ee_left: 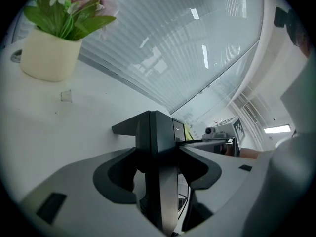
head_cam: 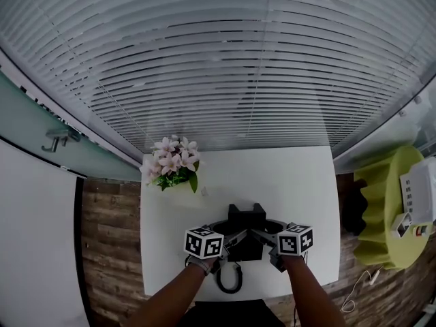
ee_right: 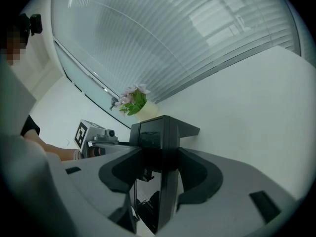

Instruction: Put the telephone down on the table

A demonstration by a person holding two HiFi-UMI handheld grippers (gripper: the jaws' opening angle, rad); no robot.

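Just boxy, glossy black telephone (head_cam: 245,216).

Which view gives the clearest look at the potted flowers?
The left gripper view: the potted flowers stand large at upper left, cream pot and green leaves plain. The head view looks down on the blossoms, which mostly hide the pot. The right gripper view shows them small and distant, beyond the telephone.

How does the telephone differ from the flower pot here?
The telephone is black and angular; the flower pot is cream and round. The telephone is clamped by the left gripper and right gripper; the flower pot stands free. Both are at the white table.
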